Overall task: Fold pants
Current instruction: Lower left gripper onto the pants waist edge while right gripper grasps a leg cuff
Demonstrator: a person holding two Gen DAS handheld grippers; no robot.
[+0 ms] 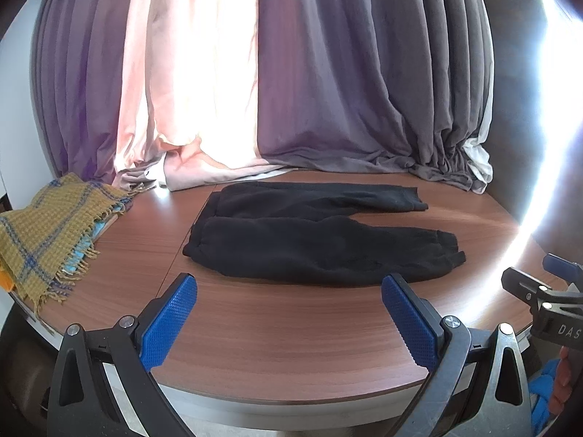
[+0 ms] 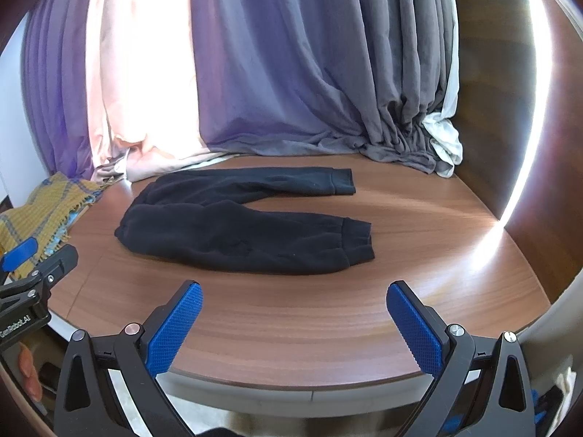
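Black pants (image 1: 317,240) (image 2: 240,225) lie flat on the wooden table (image 1: 284,335) (image 2: 291,327), waistband to the left, both legs stretched right with a gap between the cuffs. My left gripper (image 1: 289,284) hovers open over the table's near edge, short of the pants, nothing between its blue pads. My right gripper (image 2: 295,291) is open too, also in front of the pants and empty. Each gripper shows at the edge of the other's view: the right one (image 1: 546,284) and the left one (image 2: 36,255).
A yellow plaid scarf (image 1: 47,233) (image 2: 40,204) with fringe lies at the table's left edge. Purple, pink and grey curtains (image 1: 291,73) (image 2: 277,65) hang behind and pool onto the table's back. A dark wooden wall (image 2: 539,167) bounds the right side.
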